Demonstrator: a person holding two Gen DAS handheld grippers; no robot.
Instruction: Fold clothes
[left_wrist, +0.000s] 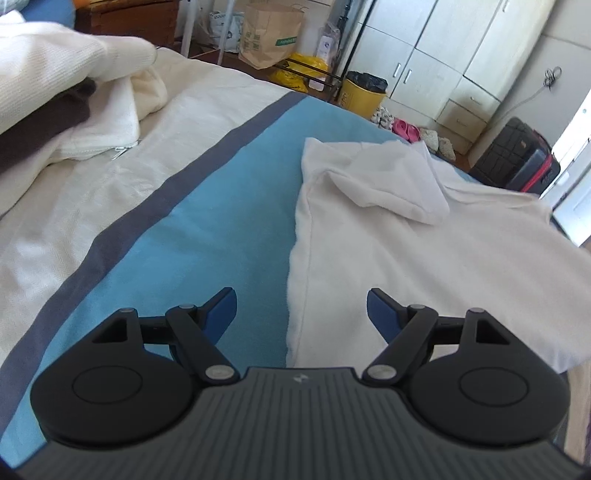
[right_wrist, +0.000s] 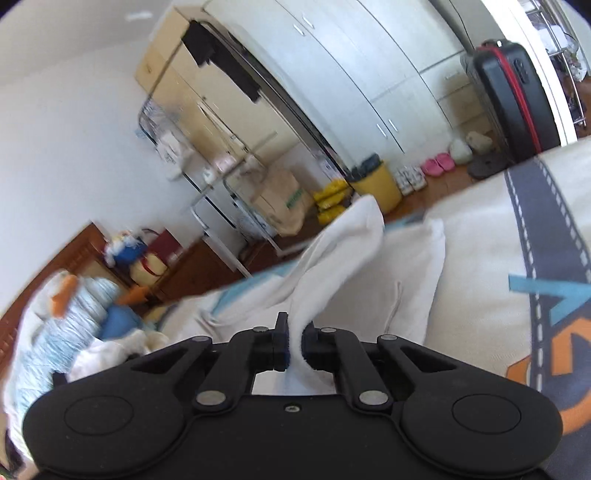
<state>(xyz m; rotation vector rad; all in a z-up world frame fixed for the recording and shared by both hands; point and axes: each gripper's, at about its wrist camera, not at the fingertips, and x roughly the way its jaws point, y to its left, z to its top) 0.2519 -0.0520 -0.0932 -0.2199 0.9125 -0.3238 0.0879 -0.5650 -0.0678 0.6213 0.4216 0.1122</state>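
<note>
Bright daylight, fisheye-bent edges, right view motion-blurred

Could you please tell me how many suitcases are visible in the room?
1. A black suitcase with red trim stands on the floor beyond the bed, beside the white wardrobe. Others may be hidden outside the views.

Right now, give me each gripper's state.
Left gripper: open, holding nothing, above the white garment.
Right gripper: shut on the white garment.

White garment (left_wrist: 388, 251) spread on blue bedcover, sleeve folded inward, one edge apparently lifted
</note>
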